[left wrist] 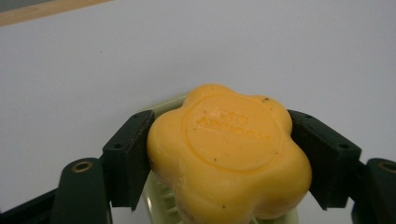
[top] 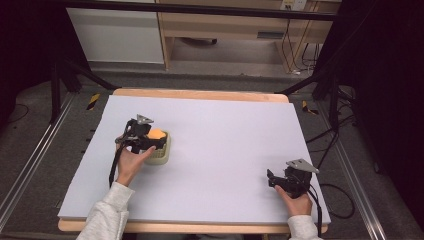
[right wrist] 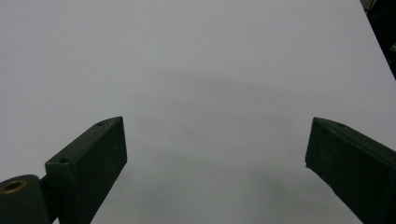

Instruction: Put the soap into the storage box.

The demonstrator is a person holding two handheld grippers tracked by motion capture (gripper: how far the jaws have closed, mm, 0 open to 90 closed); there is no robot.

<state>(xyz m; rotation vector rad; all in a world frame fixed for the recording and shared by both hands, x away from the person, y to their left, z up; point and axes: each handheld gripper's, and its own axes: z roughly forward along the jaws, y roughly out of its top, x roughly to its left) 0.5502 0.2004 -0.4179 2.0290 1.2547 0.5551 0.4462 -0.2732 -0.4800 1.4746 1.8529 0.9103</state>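
My left gripper [left wrist: 219,154] clamps the soap [left wrist: 229,156] over the dish [top: 161,150]; my right gripper [right wrist: 217,163], at four o'clock, gapes wide, touching nothing.

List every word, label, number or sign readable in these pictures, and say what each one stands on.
Embossed lettering inside the round stamp on the orange soap, held by the left hand-held gripper over the pale green soap dish: too blurred and shallow to read.
Yellow-and-black striped markers on the floor beside the table: stripes, no words.
White sticker on the wooden furniture behind: too small to read.
No other text is legible.
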